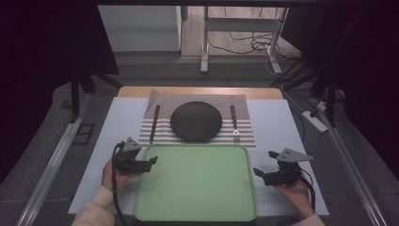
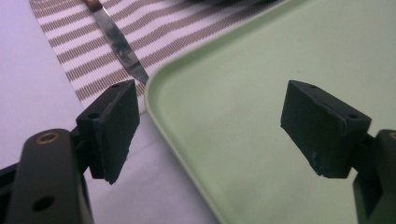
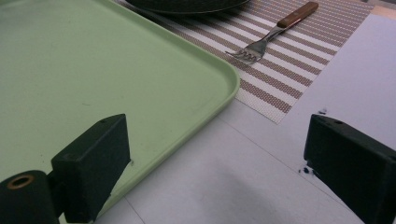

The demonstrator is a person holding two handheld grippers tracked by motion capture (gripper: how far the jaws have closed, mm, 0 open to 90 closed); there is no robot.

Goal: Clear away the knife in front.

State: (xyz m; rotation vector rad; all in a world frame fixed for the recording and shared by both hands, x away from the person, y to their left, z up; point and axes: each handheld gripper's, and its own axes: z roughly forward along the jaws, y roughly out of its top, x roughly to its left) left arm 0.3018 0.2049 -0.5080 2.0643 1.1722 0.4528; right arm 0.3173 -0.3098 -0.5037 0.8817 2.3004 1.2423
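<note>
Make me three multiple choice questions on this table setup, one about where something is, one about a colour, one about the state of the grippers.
1. Where does the fork lie?
A. right of the dark plate
B. on the tray
C. left of the plate

2. What colour is the tray?
A. blue
B. green
C. red

3. How do the jaws of the left gripper and the right gripper stand?
A. both shut
B. one shut
C. both open

Answers: A, it rests on the striped mat at the plate's right; B, pale green surface; C, wide gaps show in both gripper views.
</note>
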